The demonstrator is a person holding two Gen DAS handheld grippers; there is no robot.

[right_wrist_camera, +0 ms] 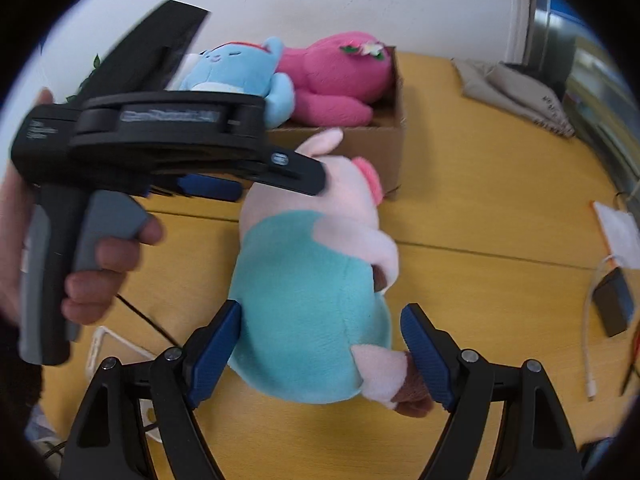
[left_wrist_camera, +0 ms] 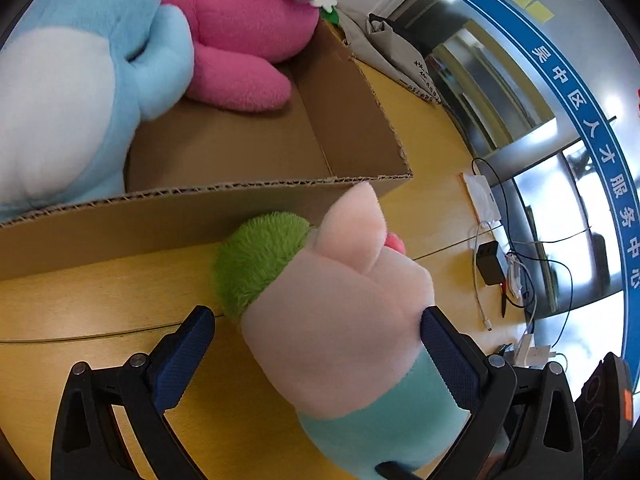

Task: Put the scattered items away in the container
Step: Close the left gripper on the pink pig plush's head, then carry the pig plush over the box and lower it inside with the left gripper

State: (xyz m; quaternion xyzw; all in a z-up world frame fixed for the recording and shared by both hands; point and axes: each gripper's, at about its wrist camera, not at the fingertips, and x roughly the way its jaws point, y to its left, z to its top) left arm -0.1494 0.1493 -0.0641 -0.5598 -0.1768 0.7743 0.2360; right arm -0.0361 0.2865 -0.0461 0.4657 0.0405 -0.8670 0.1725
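Note:
A pig plush (left_wrist_camera: 340,320) in a teal outfit with a green tuft lies on the yellow table just in front of a cardboard box (left_wrist_camera: 240,192). A blue plush (left_wrist_camera: 80,80) and a pink plush (left_wrist_camera: 240,28) sit inside the box. My left gripper (left_wrist_camera: 316,320) is open around the pig's head: the right pad touches it and the left pad stands clear. In the right wrist view my right gripper (right_wrist_camera: 320,312) is shut on the pig plush (right_wrist_camera: 312,272), one pad on the teal body and one on a foot. The left gripper (right_wrist_camera: 280,184) shows there from the side, blurred.
A hand (right_wrist_camera: 104,272) holds the left gripper's handle. A grey cloth bag (right_wrist_camera: 516,88) lies behind and to the right of the box (right_wrist_camera: 384,148). A black charger (right_wrist_camera: 612,304), white cables and a white pad (right_wrist_camera: 620,224) lie at the table's right edge.

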